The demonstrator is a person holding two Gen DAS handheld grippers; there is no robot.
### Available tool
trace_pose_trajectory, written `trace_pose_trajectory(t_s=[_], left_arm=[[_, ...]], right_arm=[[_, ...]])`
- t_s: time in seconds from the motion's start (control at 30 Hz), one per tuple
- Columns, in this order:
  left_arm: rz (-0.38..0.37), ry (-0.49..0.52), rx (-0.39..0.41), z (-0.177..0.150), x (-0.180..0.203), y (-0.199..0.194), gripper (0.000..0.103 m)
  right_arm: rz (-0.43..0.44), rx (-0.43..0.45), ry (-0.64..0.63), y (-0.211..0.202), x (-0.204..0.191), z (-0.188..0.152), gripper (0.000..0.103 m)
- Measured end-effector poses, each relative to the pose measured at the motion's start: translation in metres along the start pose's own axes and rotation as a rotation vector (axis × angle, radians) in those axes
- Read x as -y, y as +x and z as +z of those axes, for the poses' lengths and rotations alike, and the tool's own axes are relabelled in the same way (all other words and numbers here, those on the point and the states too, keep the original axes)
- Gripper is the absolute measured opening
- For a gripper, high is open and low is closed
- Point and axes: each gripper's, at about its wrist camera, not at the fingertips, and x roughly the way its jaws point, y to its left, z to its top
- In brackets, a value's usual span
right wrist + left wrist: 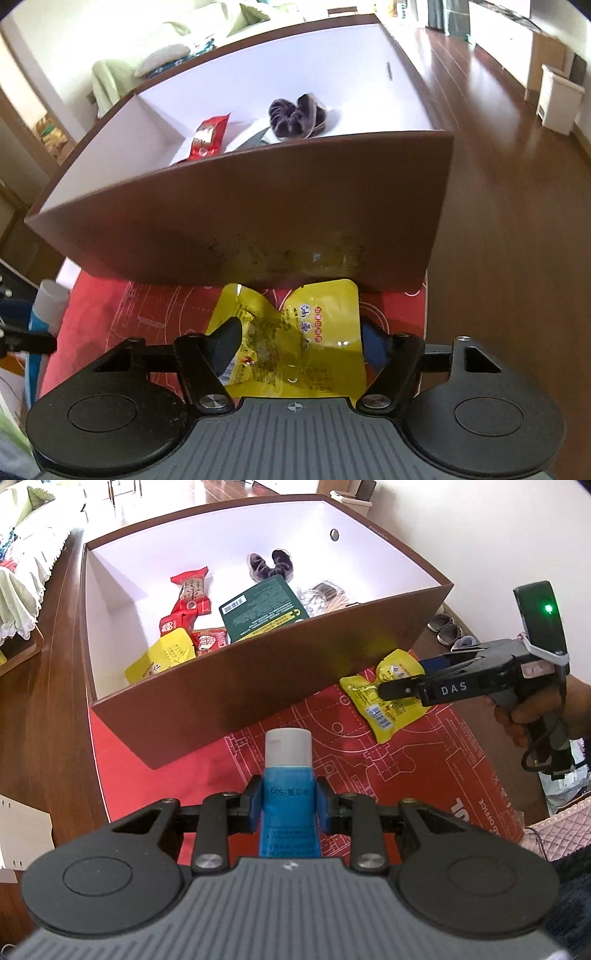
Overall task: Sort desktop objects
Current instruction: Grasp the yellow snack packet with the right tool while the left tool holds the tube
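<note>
Tube (287,775) cap points toward box (236,701), seemingly level.

Blue tube (287,805): smooth plastic, satin sheen, matt white cap. Left gripper (287,805): matt black plastic body, ribbed grey housing, blue fingers (322,800), bright metal screws. Yellow pouch (295,332) at 12 o'clock of right gripper (300,345): glossy crinkled foil-like film, highlights on creases. Box (221,701): smooth brown card outside, faint reflections; matt white inside. At its 12 o'clock, purple scrunchie (271,565): plush velvety cloth. Red mat (406,760): matt, printed white lines. Worktop (44,709): glossy dark wood.
</note>
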Motion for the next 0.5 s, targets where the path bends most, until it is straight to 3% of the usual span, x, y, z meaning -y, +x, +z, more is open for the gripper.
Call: trace_pose_trajectory(t_s=[0.17, 0.27, 0.5], left_arm=[[-0.004, 0.006, -0.003, 0.001, 0.003, 0.001, 0.025], [-0.004, 0.009, 0.000, 0.001, 0.005, 0.001, 0.025], [0.001, 0.017, 0.004, 0.000, 0.008, -0.003, 0.025]], right_arm=[[-0.014, -0.033, -0.082, -0.002, -0.017, -0.006, 0.052], [0.034, -0.041, -0.040, -0.008, -0.020, -0.012, 0.037], [0.059, -0.039, 0.022, -0.036, -0.018, -0.019, 0.030]])
